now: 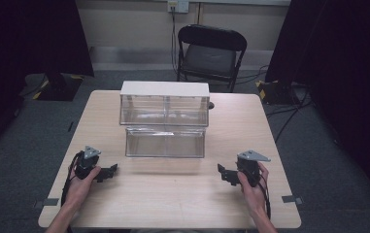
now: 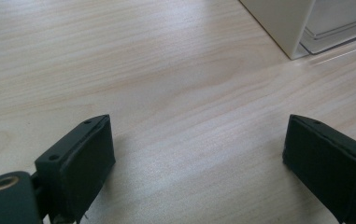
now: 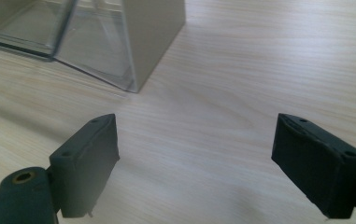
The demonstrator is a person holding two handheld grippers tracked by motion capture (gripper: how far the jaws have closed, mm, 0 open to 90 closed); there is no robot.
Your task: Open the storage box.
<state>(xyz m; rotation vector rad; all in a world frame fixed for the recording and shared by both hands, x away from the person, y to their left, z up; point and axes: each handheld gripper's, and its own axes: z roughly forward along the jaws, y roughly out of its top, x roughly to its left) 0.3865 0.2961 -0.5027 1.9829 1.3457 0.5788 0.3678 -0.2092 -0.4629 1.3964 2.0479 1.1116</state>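
Observation:
A clear plastic drawer unit point(image 1: 164, 108) with a white top stands at the middle of the light wooden table point(image 1: 173, 194). Its lower clear drawer point(image 1: 165, 142) is pulled out toward me. My left gripper point(image 1: 110, 171) rests low on the table at the front left, open, with nothing between its jaws. My right gripper point(image 1: 224, 174) rests at the front right, open and empty too. In the left gripper view my left gripper point(image 2: 199, 158) faces bare wood, with the unit's corner point(image 2: 283, 23) at the upper right. In the right gripper view my right gripper point(image 3: 196, 161) sees the unit's corner point(image 3: 152, 37) at the upper left.
A black folding chair point(image 1: 209, 51) stands behind the table's far edge. Dark curtains hang at both sides, with stand bases and cables on the grey floor. Tape marks point(image 1: 292, 199) sit at the table's front corners. Bare wood lies between the two grippers.

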